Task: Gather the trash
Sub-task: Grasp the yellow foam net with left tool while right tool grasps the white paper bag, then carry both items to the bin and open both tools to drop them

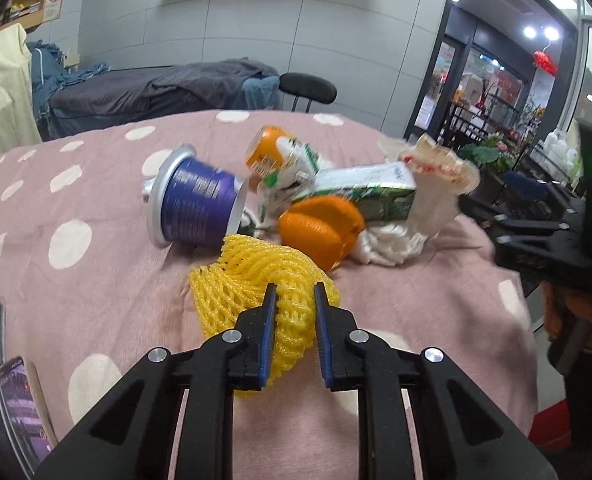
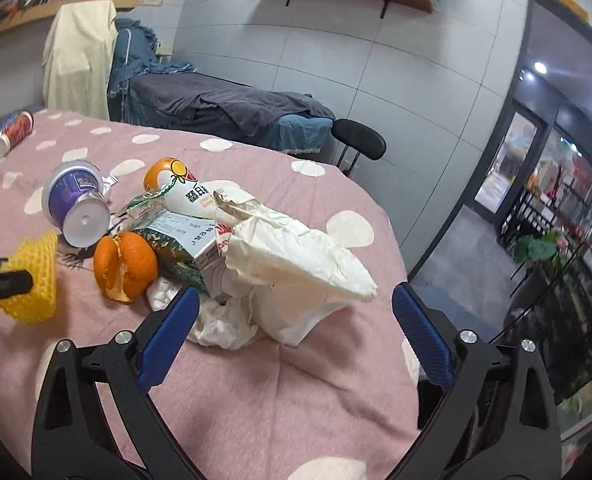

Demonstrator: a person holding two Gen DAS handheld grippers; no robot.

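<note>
The left tongs pinch the yellow foam net low in the left view's centre; a phone, probably, lies lower left. The right view shows the right tongs spread before the white bag, and a red can upper left.

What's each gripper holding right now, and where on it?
The left gripper pinches the yellow foam net by its near edge. The right gripper is open, holding nothing.
</note>
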